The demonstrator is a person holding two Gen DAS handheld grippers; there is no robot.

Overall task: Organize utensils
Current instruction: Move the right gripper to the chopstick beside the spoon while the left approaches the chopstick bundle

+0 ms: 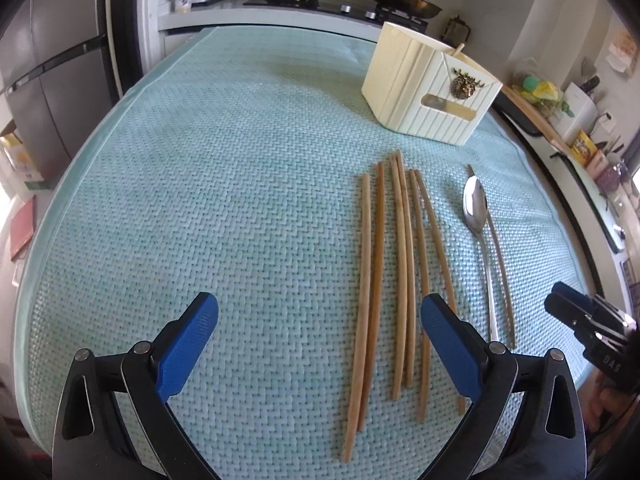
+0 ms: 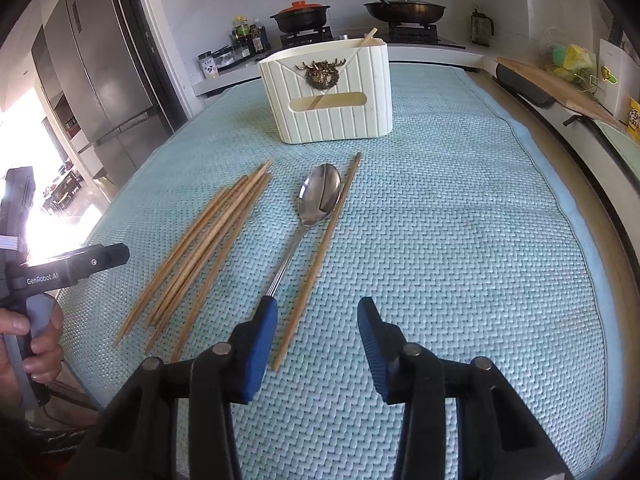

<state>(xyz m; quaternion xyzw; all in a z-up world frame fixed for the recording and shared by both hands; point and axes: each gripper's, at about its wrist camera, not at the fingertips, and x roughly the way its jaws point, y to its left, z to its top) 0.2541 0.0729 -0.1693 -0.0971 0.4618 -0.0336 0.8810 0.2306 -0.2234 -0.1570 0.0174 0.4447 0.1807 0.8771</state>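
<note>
Chopsticks (image 1: 400, 280) are laid in a loose row on the teal woven mat (image 1: 200, 200) covering the worktop, with a metal spoon (image 2: 316, 204) and one more chopstick (image 2: 320, 256) just beside them. A cream utensil holder (image 2: 332, 92) is stood farther back. Both the left claw (image 1: 320, 344) and right claw (image 2: 318, 344) are held wide apart, gripping nothing.

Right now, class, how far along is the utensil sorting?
Done: one wooden stick already stands in the cream ribbed holder. In hand: nothing; the left gripper and right gripper are open. Left: loose wooden chopsticks and the metal spoon on the teal woven mat.
</note>
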